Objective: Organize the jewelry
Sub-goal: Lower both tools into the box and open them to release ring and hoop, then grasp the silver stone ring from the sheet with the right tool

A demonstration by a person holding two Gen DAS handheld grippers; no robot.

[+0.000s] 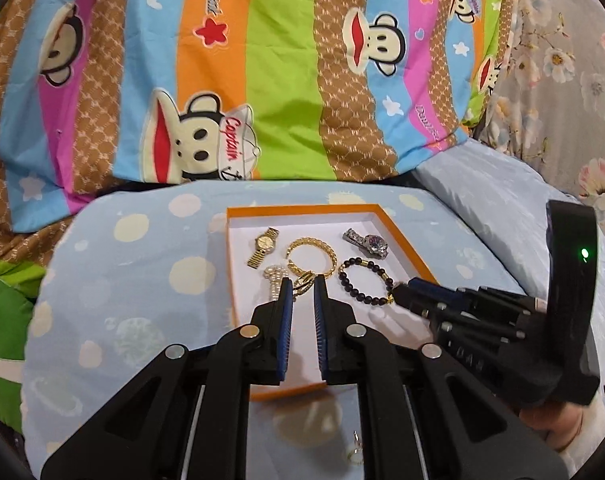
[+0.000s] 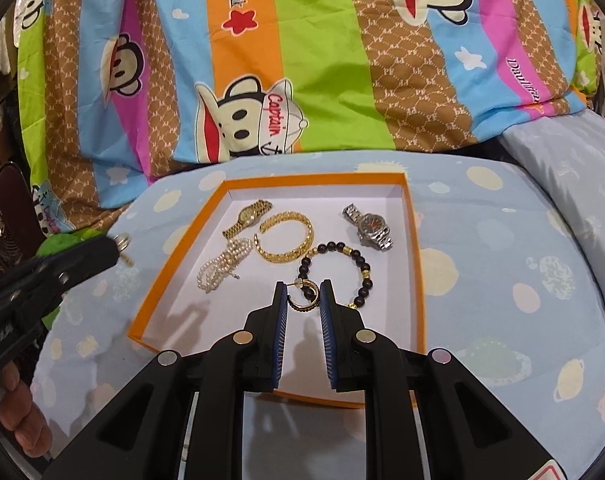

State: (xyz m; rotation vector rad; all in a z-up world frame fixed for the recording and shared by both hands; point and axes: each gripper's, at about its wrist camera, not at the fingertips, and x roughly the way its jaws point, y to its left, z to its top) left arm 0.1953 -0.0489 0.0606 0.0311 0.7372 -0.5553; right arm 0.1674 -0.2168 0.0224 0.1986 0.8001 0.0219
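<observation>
Seemingly boxing earrings, left gripper [image 1: 303, 285] and right gripper [image 2: 302, 289] each pinched nearly closed on a hoop earring [image 2: 302, 300]; next, lower gently inside the orange box's [image 2: 175, 257] front edge and release.

"Captain" on the monkey's cap [image 2: 280, 114], on the striped quilt [image 2: 326, 60].

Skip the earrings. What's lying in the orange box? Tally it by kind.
Watches: 2 (gold watch, silver watch)
Gold bangle: 1
Dark bead bracelet: 1
Pearl strand: 1
Total: 5
</observation>
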